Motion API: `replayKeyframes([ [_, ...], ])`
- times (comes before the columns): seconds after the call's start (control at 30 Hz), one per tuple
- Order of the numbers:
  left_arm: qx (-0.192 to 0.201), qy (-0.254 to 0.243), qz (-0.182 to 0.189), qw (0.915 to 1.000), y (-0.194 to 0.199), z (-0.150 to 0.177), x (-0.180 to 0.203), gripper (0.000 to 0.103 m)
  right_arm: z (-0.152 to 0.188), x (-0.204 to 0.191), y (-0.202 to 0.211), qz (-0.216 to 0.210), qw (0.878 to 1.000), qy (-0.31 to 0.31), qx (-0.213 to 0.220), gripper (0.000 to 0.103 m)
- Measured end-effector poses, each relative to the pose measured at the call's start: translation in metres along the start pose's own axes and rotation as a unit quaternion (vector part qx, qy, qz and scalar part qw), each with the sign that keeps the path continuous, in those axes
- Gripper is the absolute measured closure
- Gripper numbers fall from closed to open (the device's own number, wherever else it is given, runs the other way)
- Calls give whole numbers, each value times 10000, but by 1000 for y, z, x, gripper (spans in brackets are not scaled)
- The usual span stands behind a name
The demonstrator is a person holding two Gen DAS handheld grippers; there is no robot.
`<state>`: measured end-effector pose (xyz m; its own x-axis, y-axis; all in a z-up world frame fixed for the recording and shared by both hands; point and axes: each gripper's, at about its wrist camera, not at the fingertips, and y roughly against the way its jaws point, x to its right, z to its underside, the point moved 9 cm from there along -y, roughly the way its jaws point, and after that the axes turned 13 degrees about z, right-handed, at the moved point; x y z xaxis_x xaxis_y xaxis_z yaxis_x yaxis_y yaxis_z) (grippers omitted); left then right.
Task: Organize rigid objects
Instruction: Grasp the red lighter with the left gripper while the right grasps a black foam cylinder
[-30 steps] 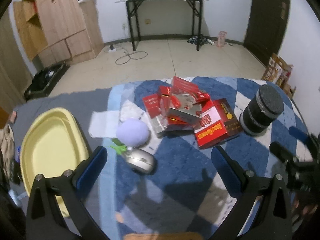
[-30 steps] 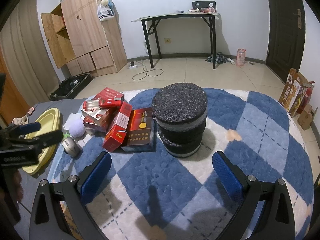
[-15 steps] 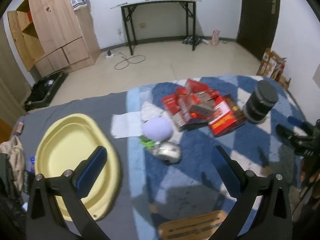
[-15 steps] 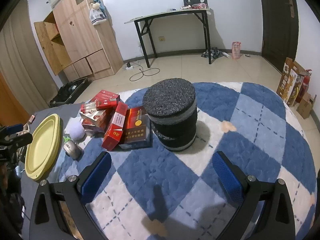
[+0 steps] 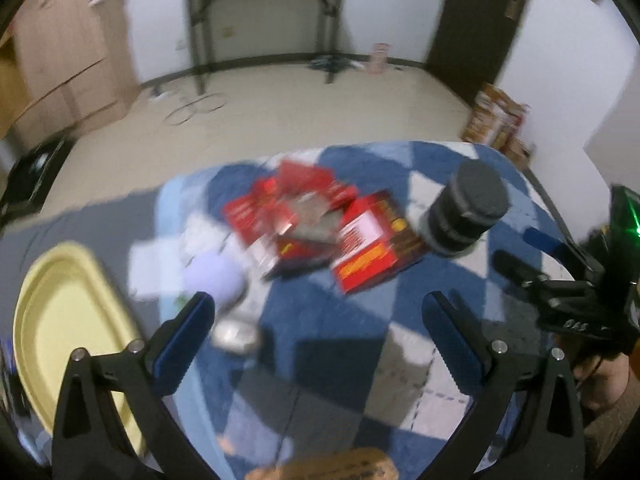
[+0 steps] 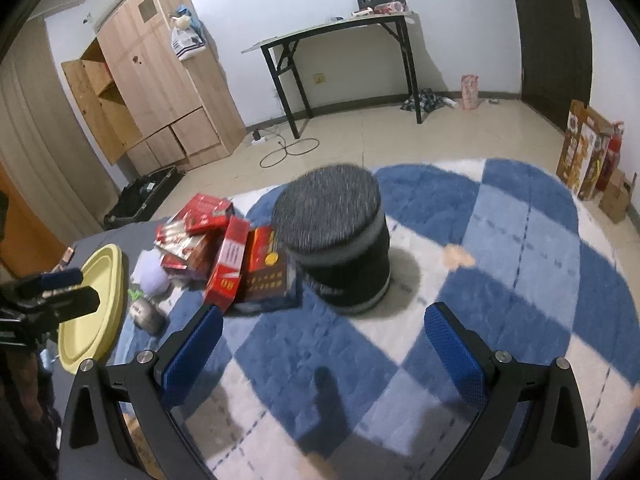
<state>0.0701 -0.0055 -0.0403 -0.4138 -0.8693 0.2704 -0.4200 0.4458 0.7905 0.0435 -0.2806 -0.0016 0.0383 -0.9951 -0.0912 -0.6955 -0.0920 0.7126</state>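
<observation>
Both claws hang over the blue checked rug [image 6: 500, 240], empty. The left claw [image 5: 320, 332] is closing slightly, nothing between its jaws; the right claw [image 6: 320, 344] is spread wide. It looks like the reach-in step: the mouse [image 5: 236, 334] lies nearest, red boxes [image 5: 320, 224] and black drum [image 6: 340, 236] beyond, yellow tray [image 5: 60, 320] alongside. Next, lower onto the mouse.

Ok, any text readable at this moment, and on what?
No text can be read with certainty.
Red boxes: printed lettering, too blurred to read.
Cartons by the wall: print too small to read.
Right gripper: white marking on its body, unreadable.
</observation>
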Motion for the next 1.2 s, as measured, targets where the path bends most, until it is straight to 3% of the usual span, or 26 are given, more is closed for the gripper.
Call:
replayKeyframes([
  [0.1,-343,-368,30,9987,-27,-24,2,25,-14,-9,-4,134,9994,306,106,1],
  [0.3,-746,-756,41,9943,-66,-50,-8,35,-23,-16,-22,272,9981,547,82,1],
  [0.47,-917,-1101,57,9897,-84,-52,-8,47,-25,-14,-34,276,9982,523,100,1],
  [0.53,-910,-1253,-55,9879,-88,-50,-9,59,-26,-14,-37,250,9980,537,197,1],
  [0.57,-826,-1255,-101,9886,-88,-51,-10,69,-27,-16,-38,248,9979,544,268,1],
  [0.6,-761,-1212,-123,9896,-89,-52,-12,72,-29,-16,-41,264,9976,560,297,1],
  [0.73,-603,-1020,-2,9930,-88,-46,-16,77,-32,-23,-53,220,9978,581,229,1],
  [0.8,-518,-955,-15,9941,-86,-43,-17,78,-32,-25,-57,228,9973,661,209,5],
  [0.87,-421,-898,-52,9951,-82,-40,-17,79,-30,-28,-59,221,9967,747,219,20],
  [1.0,-229,-709,-66,9972,-72,-36,-19,79,-28,-27,-60,266,9950,898,360,32],
  [1.2,-82,-503,-30,9987,-67,-36,-23,79,-26,-15,-60,143,9963,724,431,32],
])
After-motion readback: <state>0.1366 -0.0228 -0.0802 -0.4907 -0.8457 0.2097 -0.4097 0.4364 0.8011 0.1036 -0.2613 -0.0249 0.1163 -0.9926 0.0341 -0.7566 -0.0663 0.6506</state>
